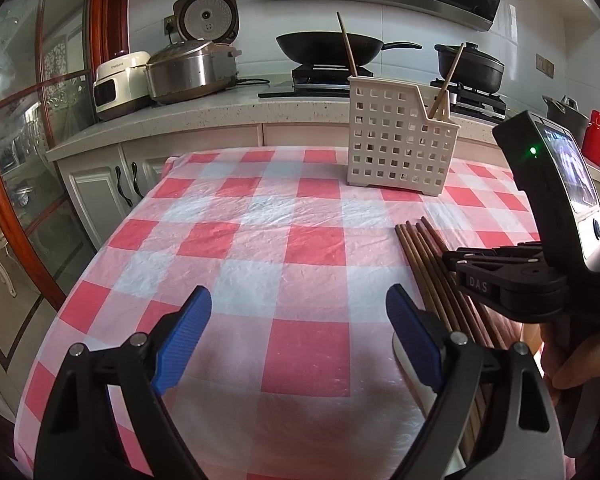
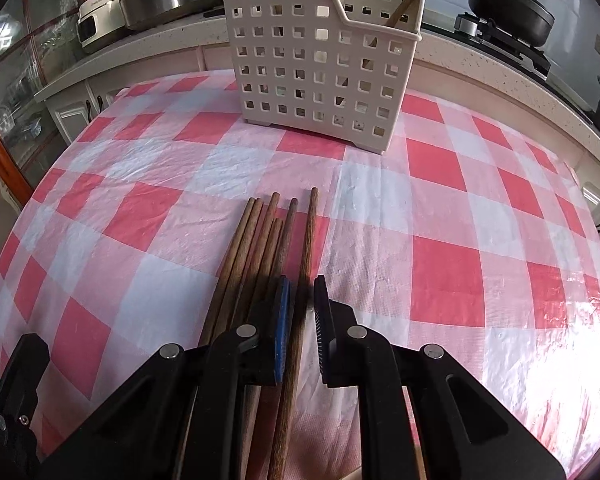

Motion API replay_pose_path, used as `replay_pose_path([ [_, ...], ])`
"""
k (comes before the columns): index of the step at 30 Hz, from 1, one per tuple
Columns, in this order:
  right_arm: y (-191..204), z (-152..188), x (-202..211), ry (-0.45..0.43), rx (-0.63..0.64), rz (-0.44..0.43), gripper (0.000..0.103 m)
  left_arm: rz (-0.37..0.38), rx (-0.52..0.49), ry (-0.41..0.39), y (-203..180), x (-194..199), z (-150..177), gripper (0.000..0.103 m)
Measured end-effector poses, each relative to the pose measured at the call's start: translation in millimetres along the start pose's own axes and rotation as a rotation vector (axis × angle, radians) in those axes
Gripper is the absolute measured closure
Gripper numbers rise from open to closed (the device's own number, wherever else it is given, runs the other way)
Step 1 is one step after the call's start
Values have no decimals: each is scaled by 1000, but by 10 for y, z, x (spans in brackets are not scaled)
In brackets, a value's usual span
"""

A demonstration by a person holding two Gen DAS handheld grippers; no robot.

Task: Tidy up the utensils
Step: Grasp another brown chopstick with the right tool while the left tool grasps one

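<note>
Several brown wooden chopsticks [image 2: 256, 248] lie side by side on the red-and-white checked tablecloth [image 2: 440, 272]. My right gripper [image 2: 303, 282] points down at them and is shut on the rightmost chopstick [image 2: 311, 232], which runs between its pads. The left wrist view shows the same bundle [image 1: 420, 248] with the right gripper [image 1: 452, 260] over it. My left gripper [image 1: 298, 296] stands open over bare cloth to the left of the bundle, with nothing between its fingers. A white perforated basket [image 1: 396, 148] stands at the table's far side, with two chopsticks [image 1: 346, 44] upright in it.
Behind the table runs a kitchen counter [image 1: 220, 112] with rice cookers [image 1: 192, 68], a black wok [image 1: 328, 46] and a lidded pot [image 1: 470, 64] on the stove. A person's hand [image 1: 580, 368] holds the right gripper's handle. A glass door [image 1: 28, 128] stands at the left.
</note>
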State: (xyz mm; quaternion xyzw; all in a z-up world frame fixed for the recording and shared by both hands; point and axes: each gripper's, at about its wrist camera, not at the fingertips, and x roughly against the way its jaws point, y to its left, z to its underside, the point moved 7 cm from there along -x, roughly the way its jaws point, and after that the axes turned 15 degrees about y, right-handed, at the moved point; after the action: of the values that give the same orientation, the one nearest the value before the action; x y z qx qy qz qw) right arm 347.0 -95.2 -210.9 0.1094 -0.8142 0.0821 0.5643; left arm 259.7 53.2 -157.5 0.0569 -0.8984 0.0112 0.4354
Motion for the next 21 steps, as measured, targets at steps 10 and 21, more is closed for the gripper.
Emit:
replay_pose_path([
  [10, -123, 147, 214, -71, -49, -82, 97, 61, -18, 109, -159, -259, -217, 36],
  [21, -265, 370, 404, -113, -75, -165, 97, 135, -82, 226, -686, -680, -282, 58],
])
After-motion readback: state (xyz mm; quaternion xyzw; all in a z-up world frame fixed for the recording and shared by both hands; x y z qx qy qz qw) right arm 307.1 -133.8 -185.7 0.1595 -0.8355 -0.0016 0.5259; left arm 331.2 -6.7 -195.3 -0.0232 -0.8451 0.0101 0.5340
